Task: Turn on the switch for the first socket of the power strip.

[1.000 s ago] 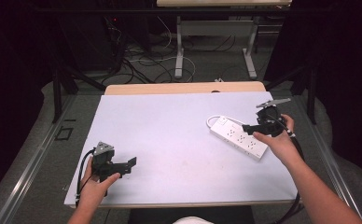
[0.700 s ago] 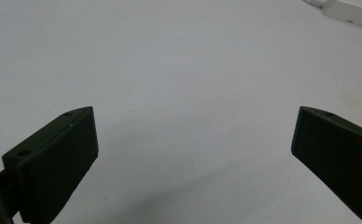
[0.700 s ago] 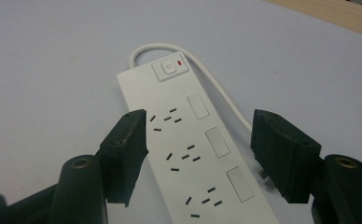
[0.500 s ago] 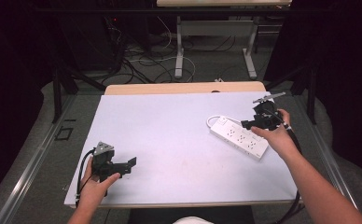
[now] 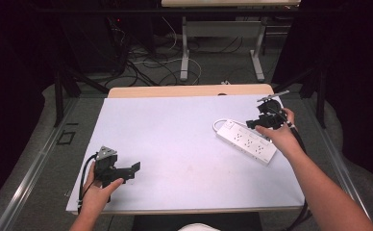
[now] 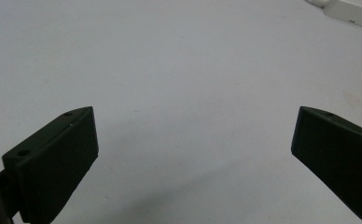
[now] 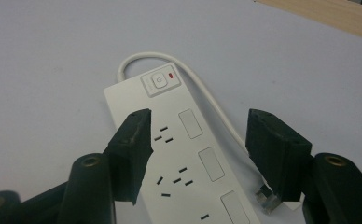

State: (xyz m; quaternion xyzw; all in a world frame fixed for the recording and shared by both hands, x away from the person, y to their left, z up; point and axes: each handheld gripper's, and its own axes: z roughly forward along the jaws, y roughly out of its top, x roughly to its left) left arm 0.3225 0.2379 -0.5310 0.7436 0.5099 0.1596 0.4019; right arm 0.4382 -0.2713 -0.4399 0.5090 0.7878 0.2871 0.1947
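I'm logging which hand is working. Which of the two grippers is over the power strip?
The right gripper, jaws open above the white power strip near its switch end. The left gripper hangs open over bare table, far from it.

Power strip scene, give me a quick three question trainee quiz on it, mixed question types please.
1. True or false: the right gripper is shut on the power strip.
2. Which end of the strip does its white cord leave from: A) the end with the power button, B) the opposite end, C) the middle?
3. What lies between the open jaws of the left gripper?

Key:
1. False; its jaws are open above the strip.
2. A.
3. Only the bare white table surface.
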